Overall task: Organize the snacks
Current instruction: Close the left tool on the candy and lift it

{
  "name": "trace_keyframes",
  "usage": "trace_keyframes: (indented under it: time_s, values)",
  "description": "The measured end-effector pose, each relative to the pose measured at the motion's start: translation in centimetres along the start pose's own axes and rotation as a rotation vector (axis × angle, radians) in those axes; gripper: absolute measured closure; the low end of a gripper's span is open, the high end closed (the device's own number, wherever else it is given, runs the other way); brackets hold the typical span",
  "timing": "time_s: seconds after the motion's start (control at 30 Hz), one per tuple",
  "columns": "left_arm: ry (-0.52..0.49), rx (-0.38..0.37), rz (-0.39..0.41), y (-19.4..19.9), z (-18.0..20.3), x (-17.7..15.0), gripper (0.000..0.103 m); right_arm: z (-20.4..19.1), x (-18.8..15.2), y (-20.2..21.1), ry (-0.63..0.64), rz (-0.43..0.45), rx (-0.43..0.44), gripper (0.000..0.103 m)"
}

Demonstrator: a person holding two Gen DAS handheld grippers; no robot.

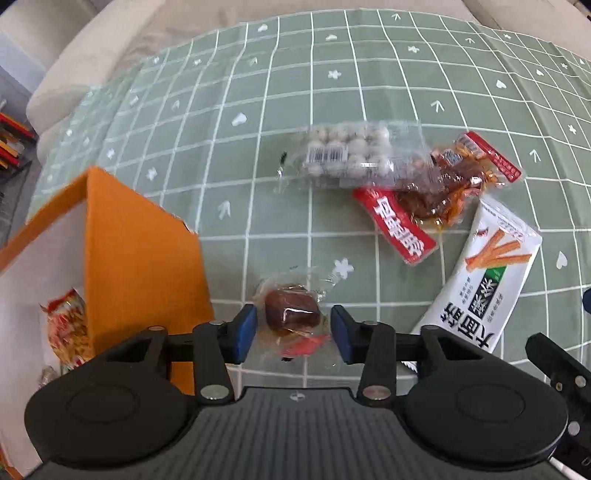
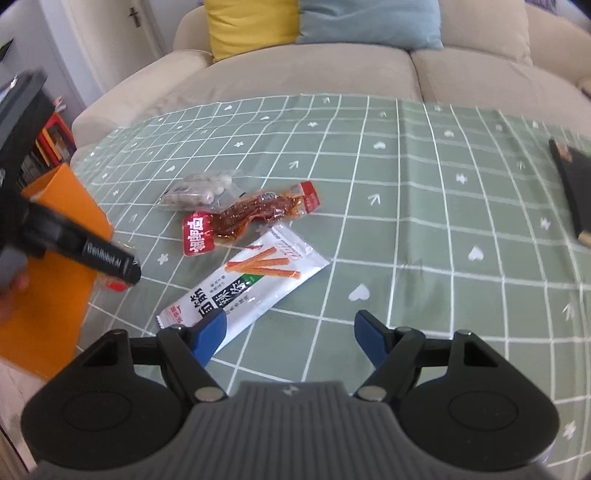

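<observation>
My left gripper (image 1: pixel 293 330) is open, its blue pads either side of a small clear-wrapped brown snack (image 1: pixel 291 310) lying on the green checked cloth. An orange box (image 1: pixel 144 254) stands just left of it, with a red-yellow packet (image 1: pixel 68 325) inside. Further off lie a clear bag of pale balls (image 1: pixel 343 155), a red-ended pack of brown meat (image 1: pixel 428 188) and a white stick-snack packet (image 1: pixel 480 273). My right gripper (image 2: pixel 290 332) is open and empty, its left pad over the white packet's (image 2: pixel 251 284) near end. The left gripper (image 2: pixel 92 254) shows at the left beside the box (image 2: pixel 62 273).
A beige sofa (image 2: pixel 295 70) with a yellow cushion (image 2: pixel 251 26) and a blue cushion (image 2: pixel 369 22) lies behind the table. A dark flat object (image 2: pixel 576 184) lies at the table's right edge. A bookshelf (image 2: pixel 48 147) stands at the left.
</observation>
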State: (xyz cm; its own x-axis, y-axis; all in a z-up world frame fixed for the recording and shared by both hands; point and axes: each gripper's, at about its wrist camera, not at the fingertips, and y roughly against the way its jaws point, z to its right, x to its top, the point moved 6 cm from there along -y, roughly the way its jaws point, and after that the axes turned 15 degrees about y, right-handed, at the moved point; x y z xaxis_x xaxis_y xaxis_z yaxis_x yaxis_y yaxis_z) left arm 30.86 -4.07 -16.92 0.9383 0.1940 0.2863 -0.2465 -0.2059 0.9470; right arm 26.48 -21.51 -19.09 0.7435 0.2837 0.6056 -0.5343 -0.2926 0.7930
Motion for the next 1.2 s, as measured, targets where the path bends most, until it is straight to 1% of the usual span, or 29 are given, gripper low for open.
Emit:
trace_keyframes:
  time_s: [0.1, 0.17, 0.3, 0.43, 0.47, 0.5, 0.63, 0.73, 0.8, 0.87, 0.93, 1.0, 1.1, 1.2]
  values:
    - [-0.015, -0.027, 0.019, 0.3, 0.4, -0.4, 0.056, 0.0, -0.2, -0.2, -0.01, -0.012, 0.002, 0.029]
    - [-0.024, -0.088, 0.022, 0.8, 1.0, -0.6, 0.057, -0.1, -0.2, -0.3, -0.005, -0.019, -0.005, 0.029]
    - [-0.062, -0.196, 0.003, 1.7, 3.1, -1.6, 0.058, 0.1, -0.3, -0.2, -0.014, -0.044, -0.015, 0.029]
    - [-0.1, -0.283, -0.011, 2.4, 5.1, -3.1, 0.059, 1.1, -0.5, -0.2, -0.049, -0.058, -0.036, 0.029]
    - [-0.103, -0.301, -0.017, 2.6, 5.3, -3.4, 0.059, 1.3, -0.6, -0.2, -0.061, -0.061, -0.041, 0.031]
    - [-0.107, -0.314, -0.019, 2.7, 5.5, -3.6, 0.059, 1.6, -0.7, -0.2, -0.076, -0.066, -0.049, 0.031]
    - [-0.114, -0.299, -0.001, 2.8, 5.1, -3.7, 0.059, 2.2, -0.9, -0.5, -0.143, -0.077, -0.015, 0.03]
    - [-0.144, -0.277, 0.009, 2.6, 4.7, -4.0, 0.056, 1.6, -0.8, -0.7, -0.128, -0.066, -0.005, 0.029]
    - [-0.174, -0.253, 0.03, 2.5, 4.5, -4.2, 0.055, 1.1, -0.7, -0.9, -0.103, -0.06, -0.021, 0.024]
    - [-0.201, -0.234, 0.048, 2.4, 4.2, -4.4, 0.055, 0.8, -0.7, -1.3, -0.093, -0.063, -0.029, 0.022]
    - [-0.224, -0.212, 0.054, 2.2, 3.9, -4.6, 0.056, 0.7, -0.8, -1.7, -0.093, -0.071, -0.031, 0.019]
    - [-0.242, -0.195, 0.06, 2.0, 3.4, -5.1, 0.056, 0.4, -0.8, -2.0, -0.076, -0.07, -0.047, 0.014]
    - [-0.232, -0.184, 0.062, 1.8, 2.7, -5.4, 0.055, -0.3, -0.8, -2.5, -0.033, -0.08, -0.082, 0.008]
    - [-0.214, -0.181, 0.06, 1.7, 2.1, -5.6, 0.055, -0.8, -0.8, -3.1, 0.025, -0.093, -0.133, 0.005]
